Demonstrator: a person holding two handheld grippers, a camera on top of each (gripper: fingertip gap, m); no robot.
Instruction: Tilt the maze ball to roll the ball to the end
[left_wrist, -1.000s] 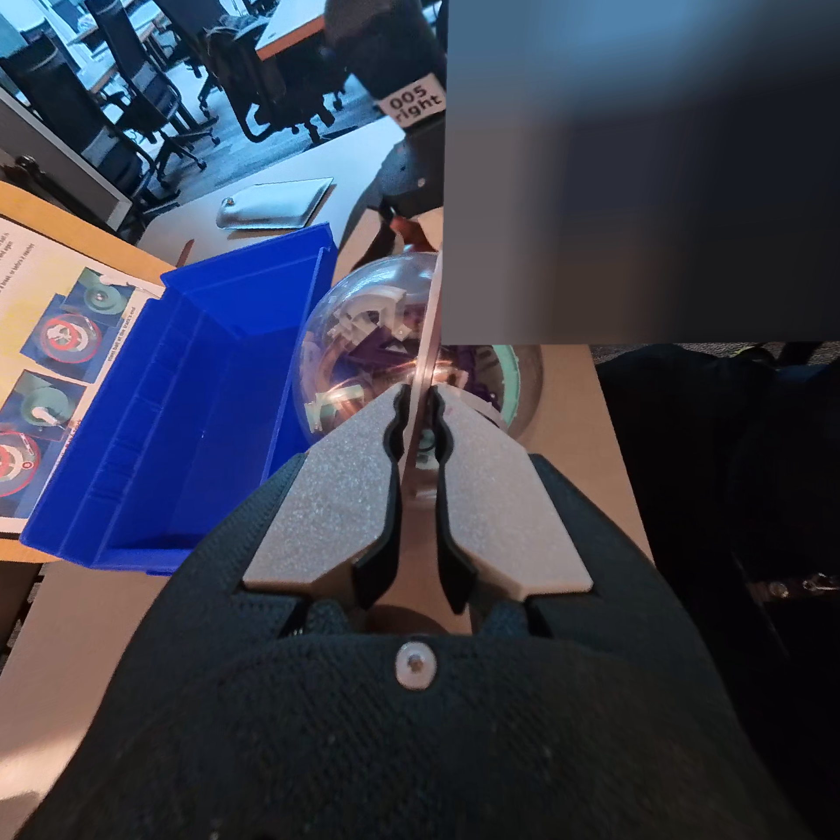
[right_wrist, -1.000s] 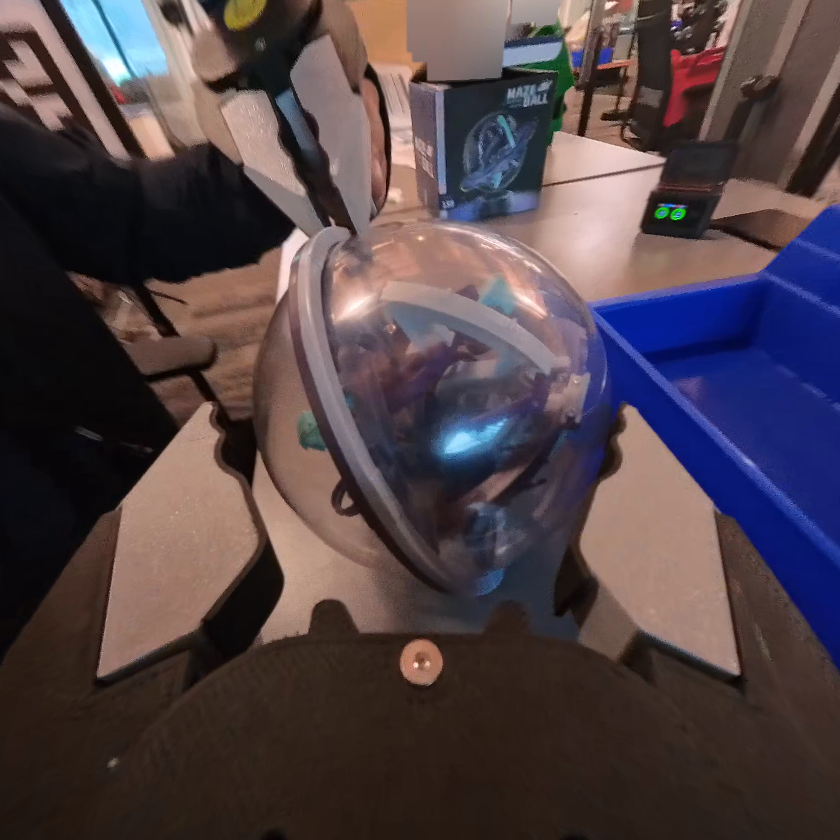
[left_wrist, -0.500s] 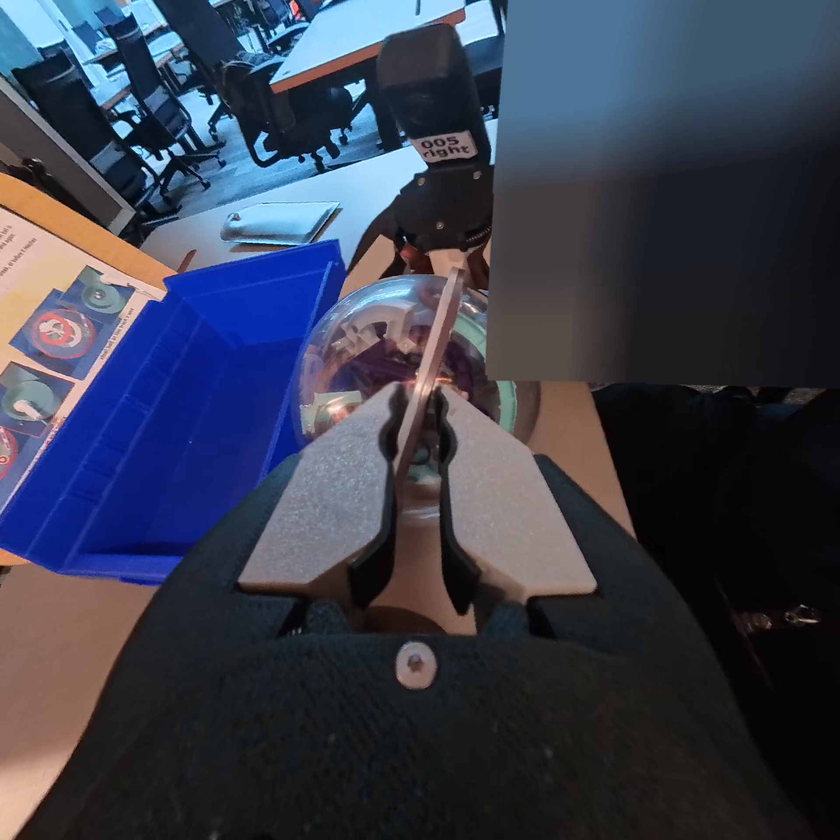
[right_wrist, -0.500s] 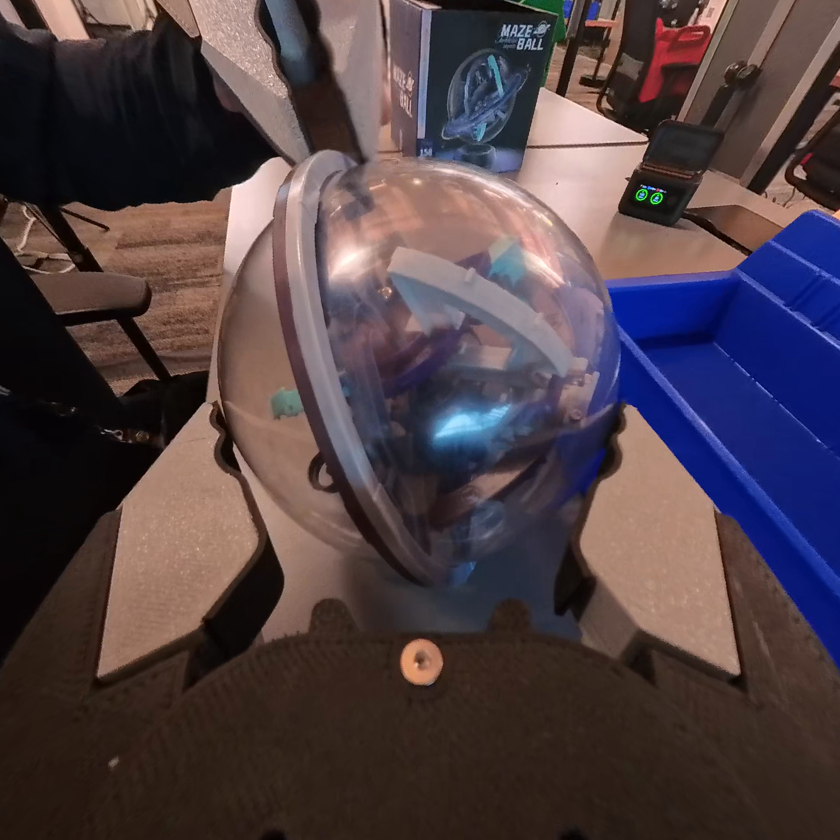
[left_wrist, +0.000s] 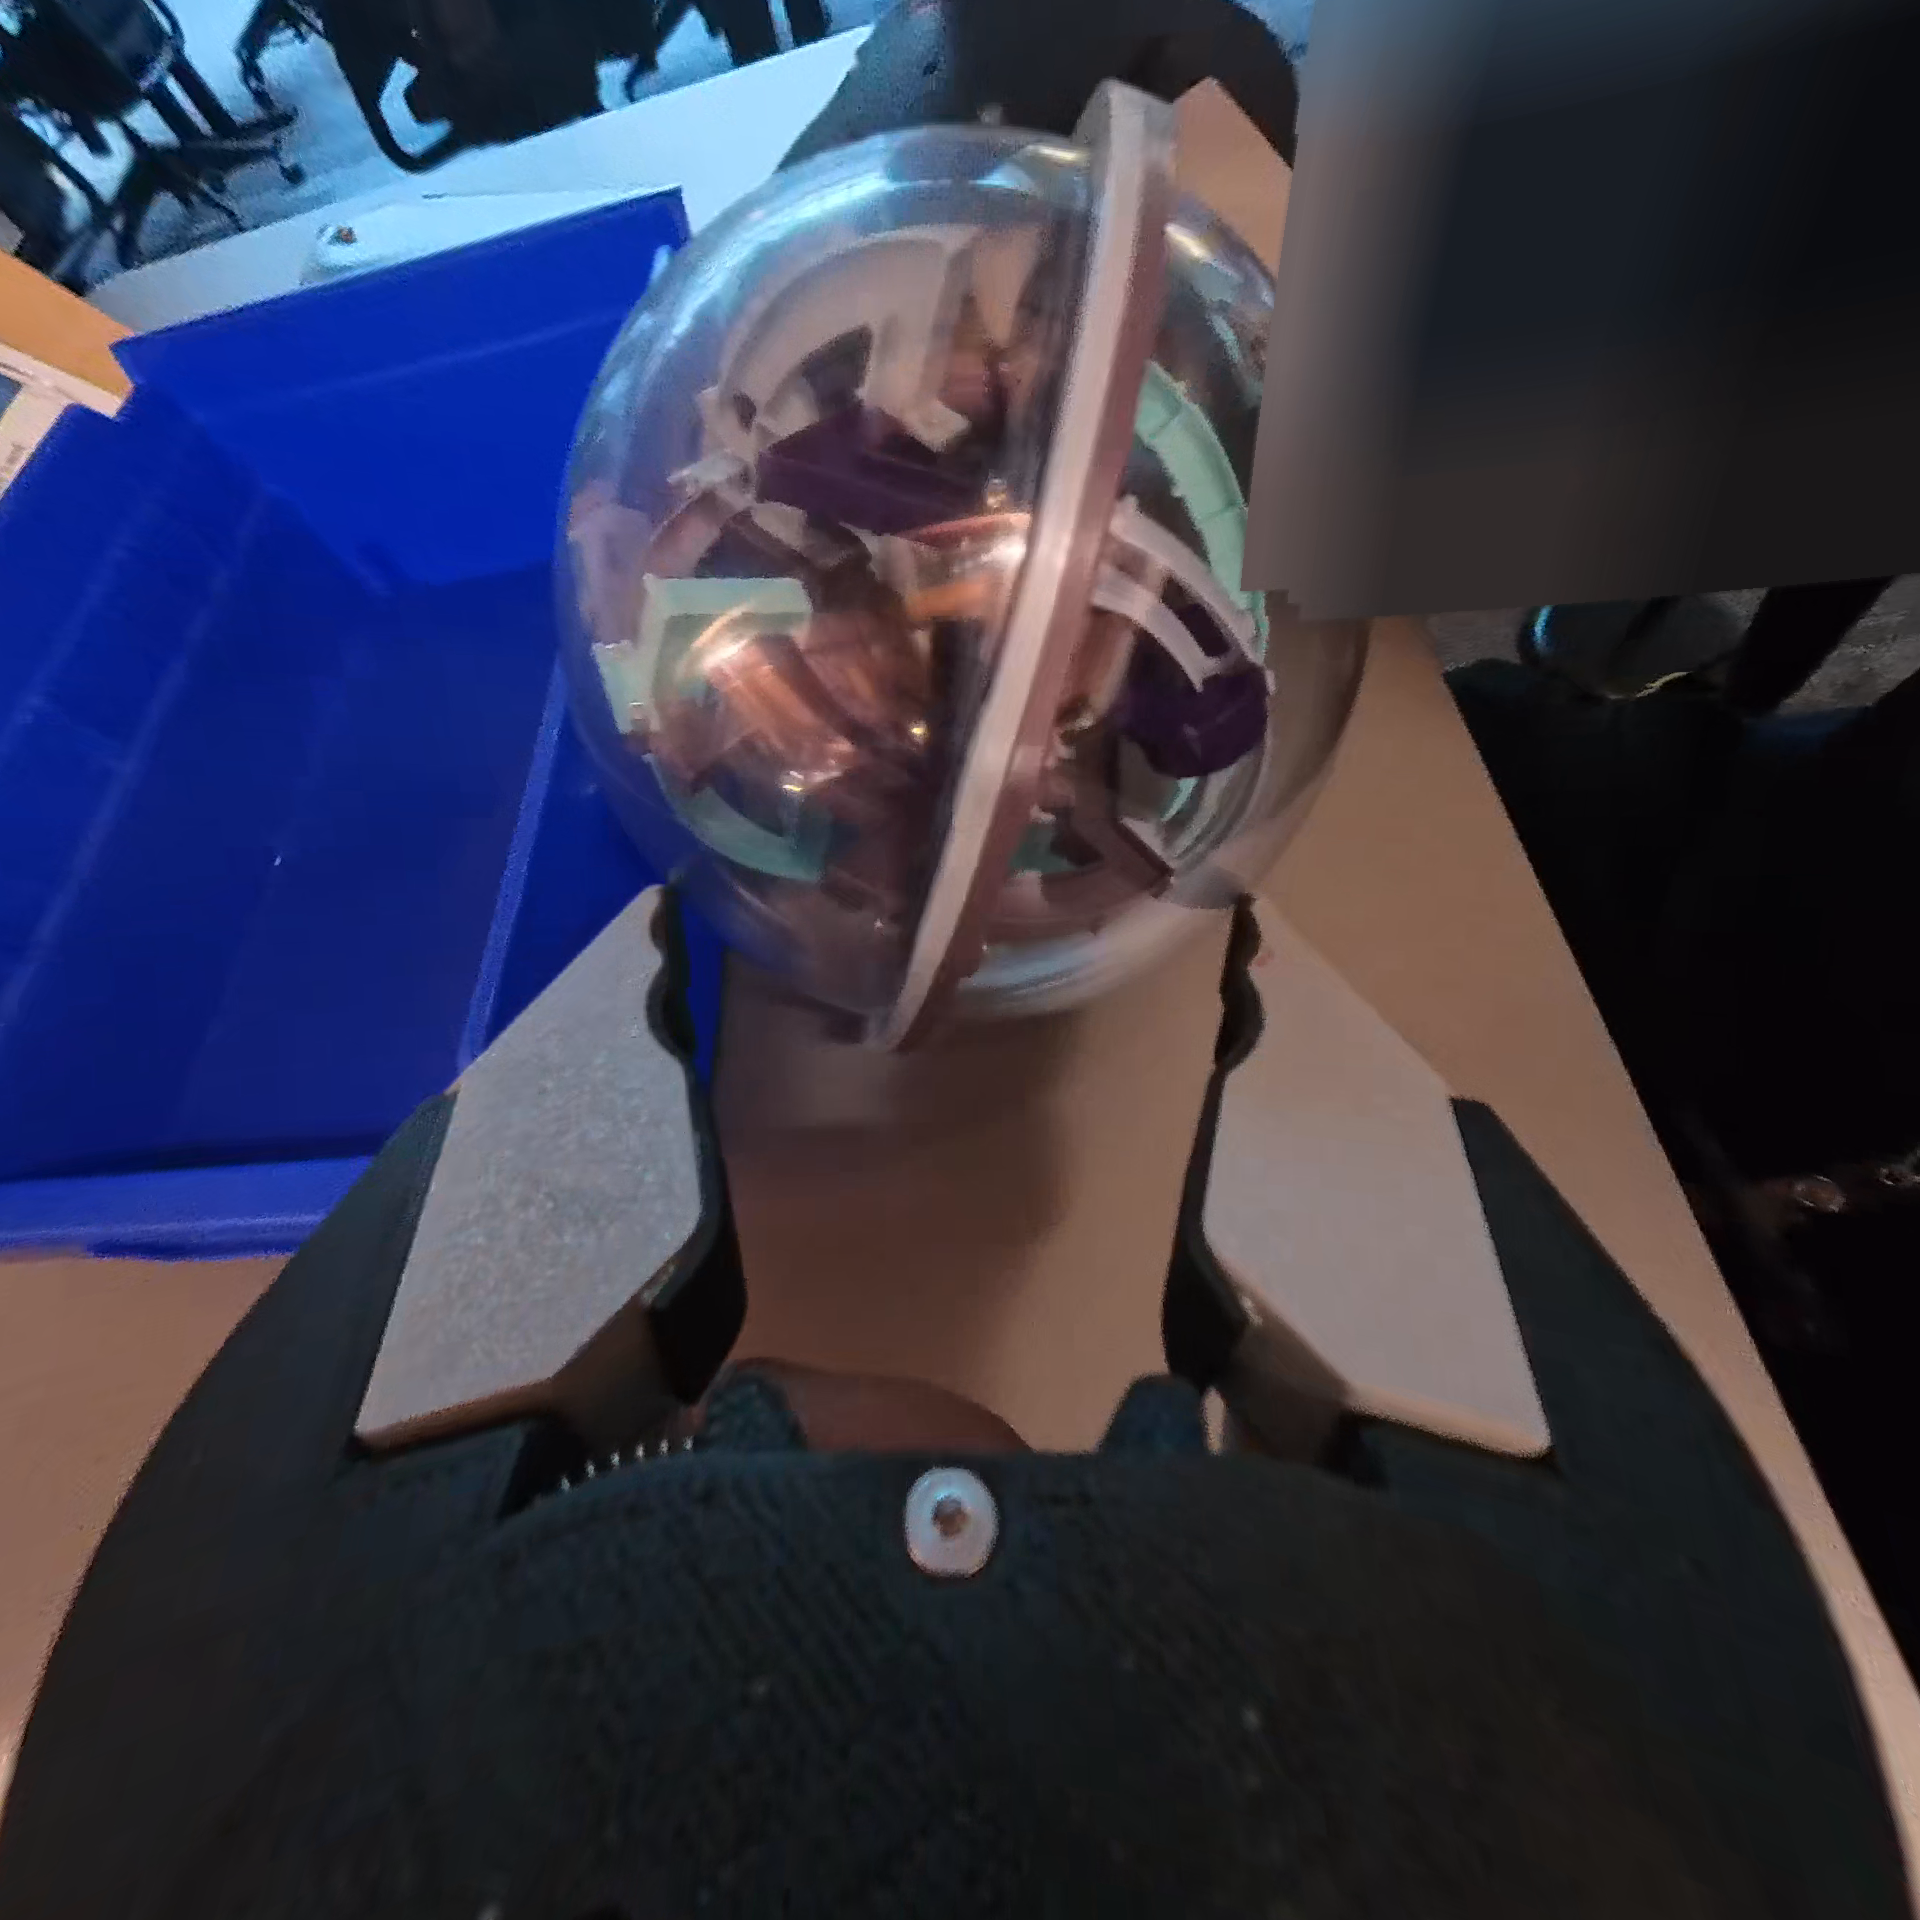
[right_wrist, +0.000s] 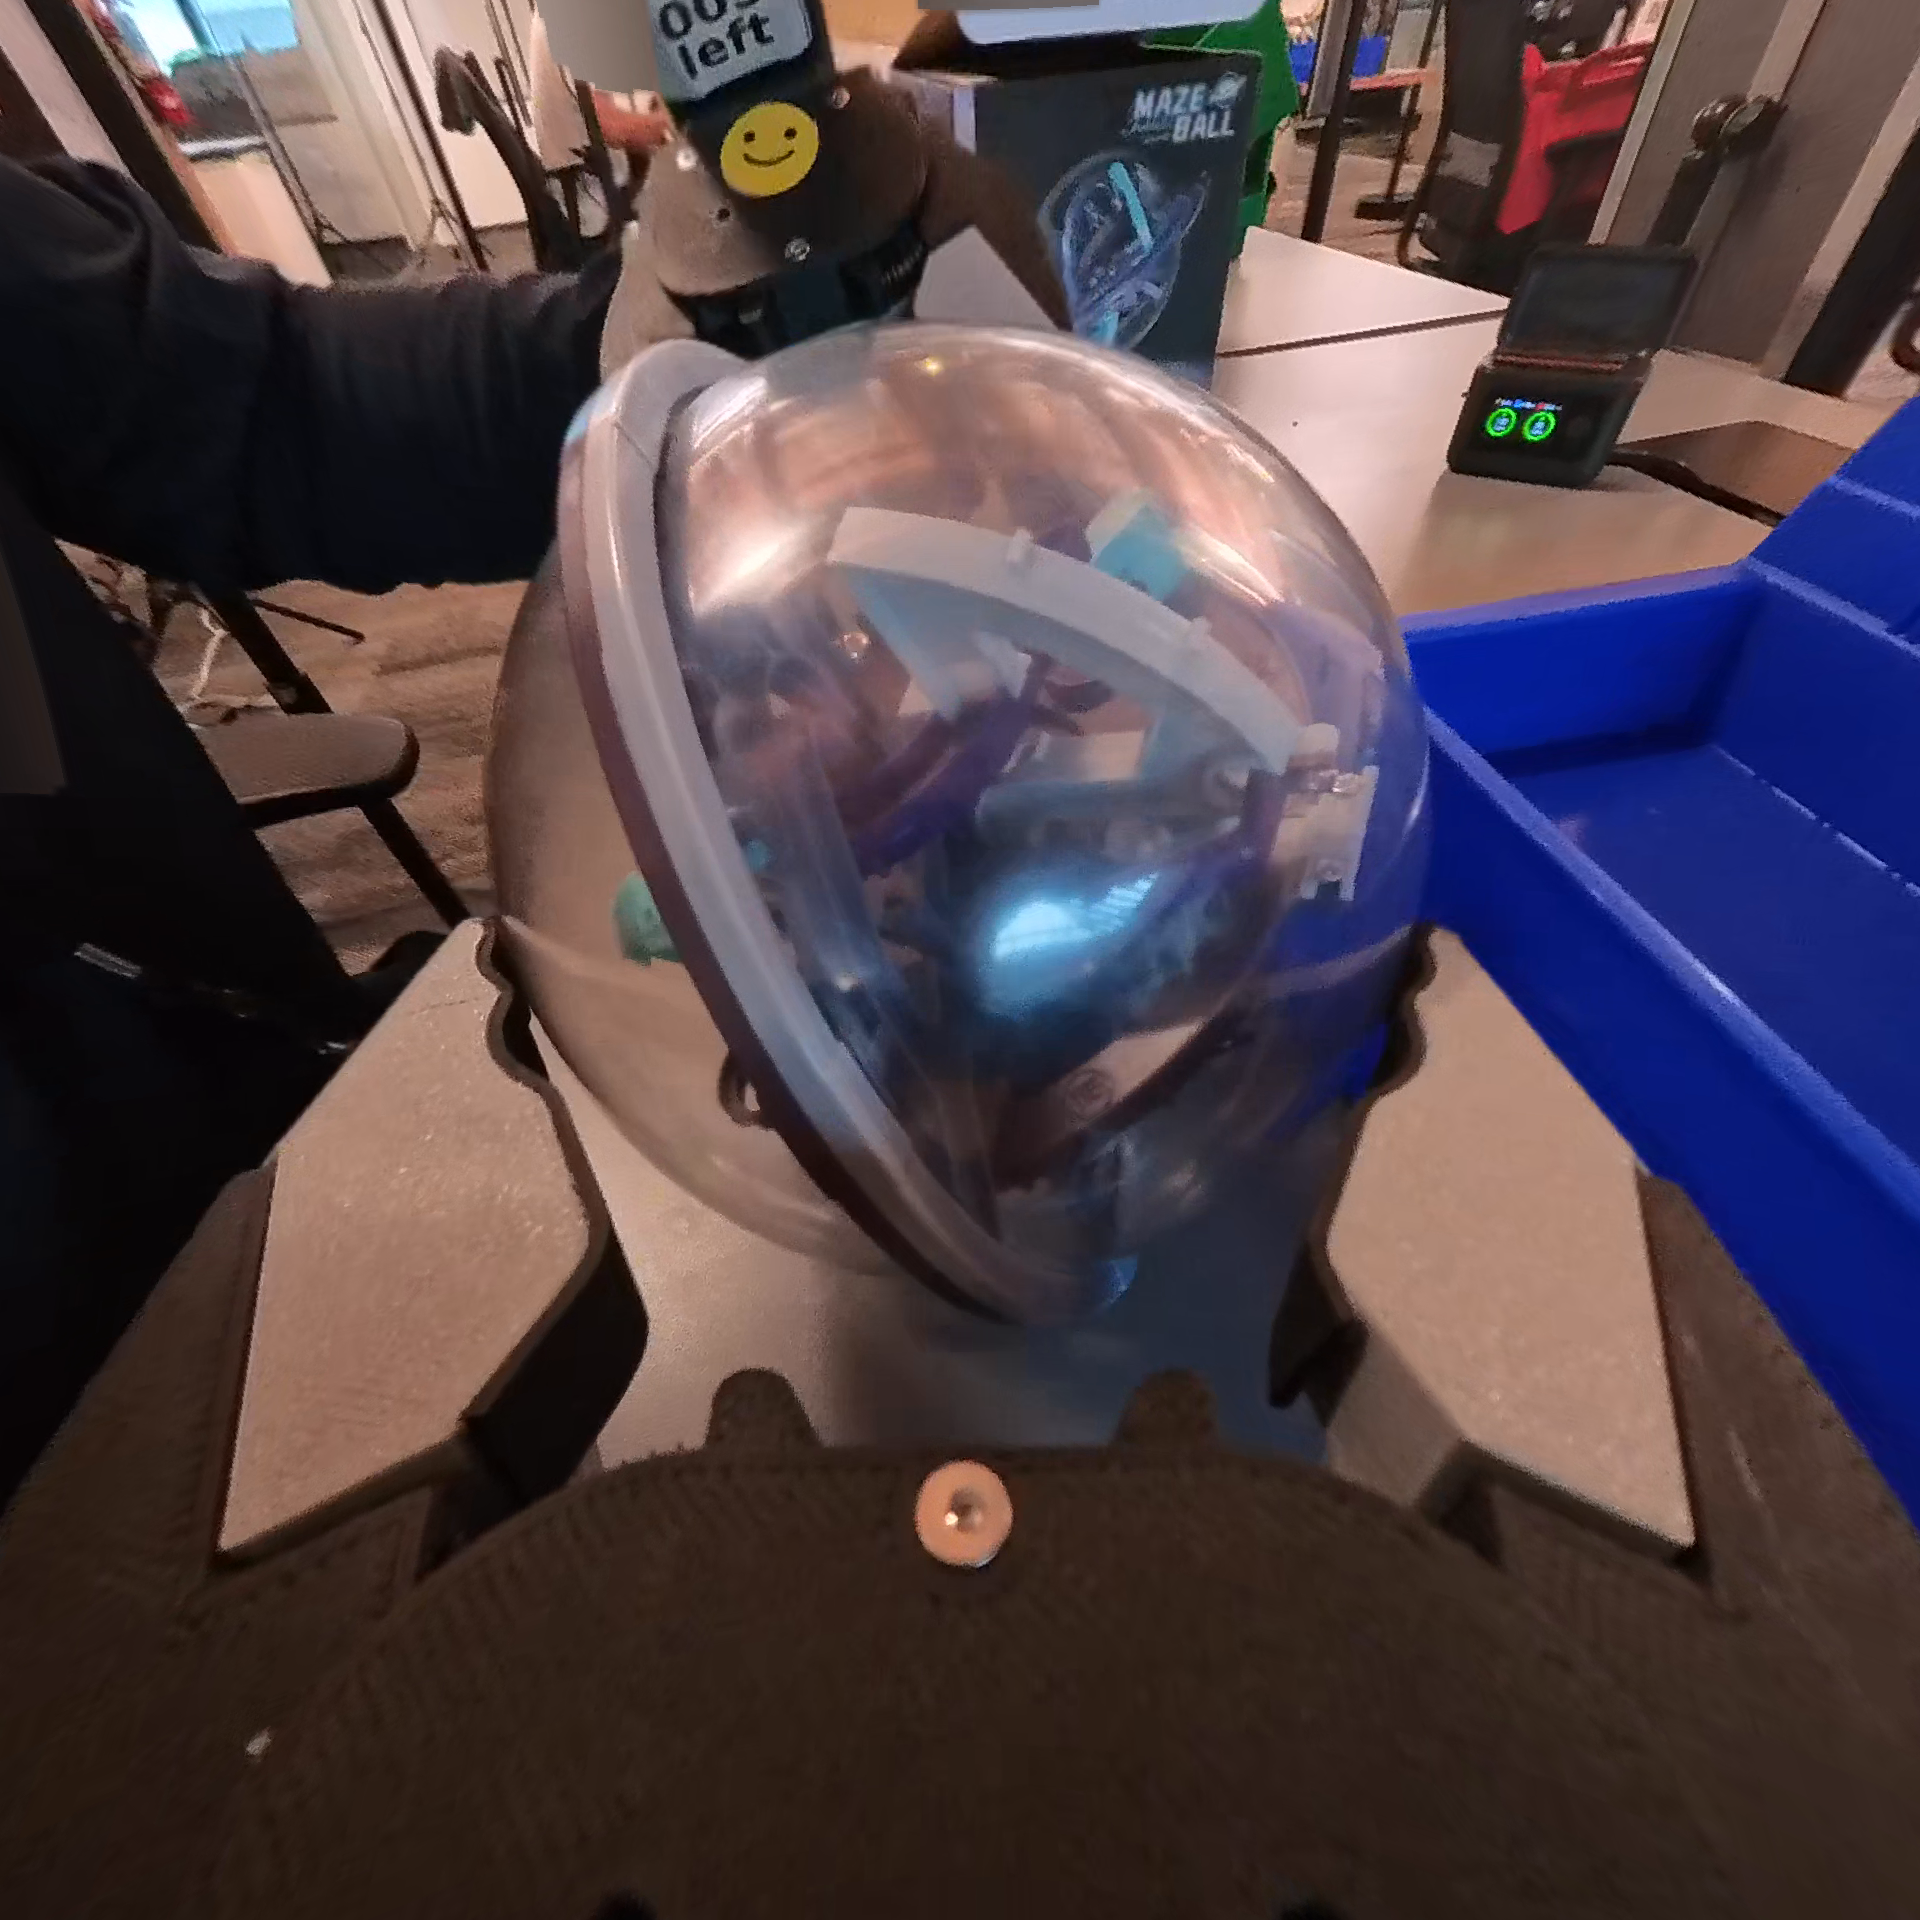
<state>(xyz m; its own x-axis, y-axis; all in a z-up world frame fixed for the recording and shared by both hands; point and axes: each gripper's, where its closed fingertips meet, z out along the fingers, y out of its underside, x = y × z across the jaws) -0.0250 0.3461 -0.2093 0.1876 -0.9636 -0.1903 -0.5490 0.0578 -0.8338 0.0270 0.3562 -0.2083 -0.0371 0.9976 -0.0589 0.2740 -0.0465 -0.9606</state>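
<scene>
The maze ball (right_wrist: 987, 779) is a clear sphere with a grey rim band and purple, white and teal tracks inside. My right gripper (right_wrist: 951, 997) is shut on it, one pad pressed on each side, and holds it tilted above the table. In the left wrist view the ball (left_wrist: 883, 540) fills the middle. My left gripper (left_wrist: 956, 935) is open wide, with its fingertips (left_wrist: 670, 935) beside the ball's near lower part and gripping nothing. The left gripper's body (right_wrist: 769, 208) shows behind the ball in the right wrist view, its fingers hidden. I cannot make out the small ball inside.
A blue bin (left_wrist: 260, 727) stands close beside the ball, on the right in the right wrist view (right_wrist: 1714, 831). The maze ball's box (right_wrist: 1122, 187) and a small black device with green lights (right_wrist: 1558, 395) stand farther back on the table (left_wrist: 1403, 935). A dark sleeve (right_wrist: 260, 416) reaches in from the left.
My left gripper let go of the ball's rim band, opened wide and moved closer to the ball. My right gripper kept its grip, and the ball rose slightly and kept its tilt.
</scene>
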